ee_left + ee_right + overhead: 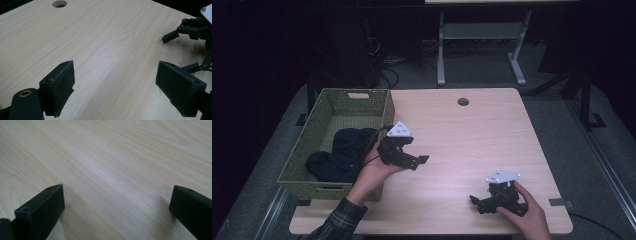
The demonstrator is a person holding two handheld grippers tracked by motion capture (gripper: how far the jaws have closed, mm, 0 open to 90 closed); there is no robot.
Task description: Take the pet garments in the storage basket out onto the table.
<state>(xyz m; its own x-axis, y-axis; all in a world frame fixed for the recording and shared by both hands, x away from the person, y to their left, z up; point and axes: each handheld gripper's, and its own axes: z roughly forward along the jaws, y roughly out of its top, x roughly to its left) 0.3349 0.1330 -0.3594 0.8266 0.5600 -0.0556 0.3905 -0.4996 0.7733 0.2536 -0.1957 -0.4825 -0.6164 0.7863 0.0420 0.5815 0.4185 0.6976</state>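
A woven green basket sits at the table's left edge, its near corner overhanging the front-left corner. Inside it lies a heap of dark cloth, bunched toward the near end of the basket and touching its right wall.

Just right of the basket, the left gripper hangs above the table, near the cloth but apart from it; its jaws point right and stand wide apart with nothing between them (the left gripper view shows bare wood in the gap). The left hand reaches it over the basket's near right corner, a plaid sleeve behind it.

The table is pale wood with a fine grain, and a round cable hole sits near the middle of its far edge.

Near the front-right corner, the right gripper rests low over the wood, held by the right hand. Its jaws point left and are also spread, empty.

Beyond the far edge, the room is dark: grey carpet, the white legs of another desk, and loose cables on the floor.
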